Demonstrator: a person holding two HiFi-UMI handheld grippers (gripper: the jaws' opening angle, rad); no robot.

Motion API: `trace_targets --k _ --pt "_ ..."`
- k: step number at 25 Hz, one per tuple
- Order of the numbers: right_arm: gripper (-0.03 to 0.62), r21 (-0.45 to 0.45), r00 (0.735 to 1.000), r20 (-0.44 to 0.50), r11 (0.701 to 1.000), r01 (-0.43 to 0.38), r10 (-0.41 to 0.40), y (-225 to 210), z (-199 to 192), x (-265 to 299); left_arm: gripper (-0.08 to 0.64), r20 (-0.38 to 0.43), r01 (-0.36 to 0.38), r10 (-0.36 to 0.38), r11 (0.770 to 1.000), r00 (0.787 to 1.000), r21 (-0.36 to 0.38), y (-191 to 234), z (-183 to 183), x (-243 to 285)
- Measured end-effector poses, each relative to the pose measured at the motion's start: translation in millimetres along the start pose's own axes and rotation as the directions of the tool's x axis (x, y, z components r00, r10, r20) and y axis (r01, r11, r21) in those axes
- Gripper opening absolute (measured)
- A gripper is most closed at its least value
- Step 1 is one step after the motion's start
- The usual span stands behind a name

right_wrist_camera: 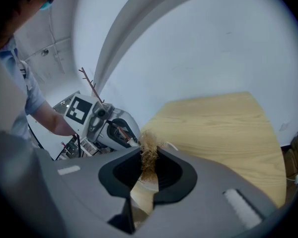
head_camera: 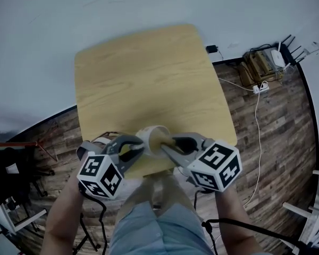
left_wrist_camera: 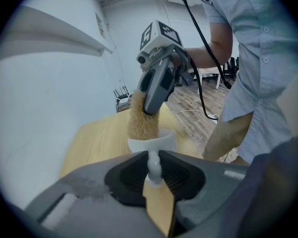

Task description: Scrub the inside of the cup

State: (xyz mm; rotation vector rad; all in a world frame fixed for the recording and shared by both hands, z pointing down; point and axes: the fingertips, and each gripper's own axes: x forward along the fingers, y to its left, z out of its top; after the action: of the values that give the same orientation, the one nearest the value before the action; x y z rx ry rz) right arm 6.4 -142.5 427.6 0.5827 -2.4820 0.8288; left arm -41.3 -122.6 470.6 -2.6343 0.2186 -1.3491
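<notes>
A white cup [head_camera: 153, 137] is at the near edge of the wooden table [head_camera: 149, 73]. My left gripper [head_camera: 141, 149] is shut on the cup's handle [left_wrist_camera: 154, 165], seen pinched between the dark pads in the left gripper view. My right gripper [head_camera: 168, 145] comes in from the right, shut on a tan fibrous scrubber [right_wrist_camera: 149, 152]. In the left gripper view the scrubber [left_wrist_camera: 141, 117] hangs from the right gripper [left_wrist_camera: 156, 90] and dips into the cup's mouth [left_wrist_camera: 151, 144]. The cup's bottom is hidden.
The person's legs are just below the table edge [head_camera: 149, 211]. On the plank floor at the right lie a white cable and power strip [head_camera: 260, 87] and boxes with a router [head_camera: 266, 60]. A dark stand [head_camera: 10, 179] is at the left. A pale wall is behind.
</notes>
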Motion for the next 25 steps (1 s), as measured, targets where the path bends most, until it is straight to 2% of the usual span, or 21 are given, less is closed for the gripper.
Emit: trace_targets --k 6,9,13,17,22,25 --pt "0.060 -0.095 0.992 0.072 0.989 0.111 -0.104 3.3 35.9 -22.5 0.095 0.013 -0.030 0.031 0.995 0.999 -0.099 -3.1 -27.6 -3.6" --pt "0.060 -0.093 0.982 0.134 0.985 0.144 -0.131 9.4 48.7 -32.9 0.095 -0.001 -0.037 0.038 0.988 0.999 -0.151 -10.2 -48.2 -5.5" --pt "0.060 -0.090 0.967 0.192 0.979 0.185 -0.165 13.7 58.8 -40.6 0.095 0.027 -0.033 0.041 0.968 0.999 -0.249 -19.3 -67.8 -4.8" --pt "0.061 -0.087 0.962 0.216 0.978 0.191 -0.168 24.8 58.0 -36.5 0.097 0.056 -0.017 0.036 0.948 0.998 -0.317 -25.3 -84.9 -2.3" --pt "0.061 -0.086 0.957 0.228 0.975 0.203 -0.179 30.1 61.0 -30.3 0.098 0.087 -0.027 0.063 0.931 0.994 -0.365 -21.4 -94.8 0.9" --pt "0.061 -0.089 0.953 0.243 0.974 0.208 -0.182 33.7 62.0 -33.7 0.098 0.063 -0.051 0.078 0.934 0.995 -0.353 -23.8 -97.0 -2.0"
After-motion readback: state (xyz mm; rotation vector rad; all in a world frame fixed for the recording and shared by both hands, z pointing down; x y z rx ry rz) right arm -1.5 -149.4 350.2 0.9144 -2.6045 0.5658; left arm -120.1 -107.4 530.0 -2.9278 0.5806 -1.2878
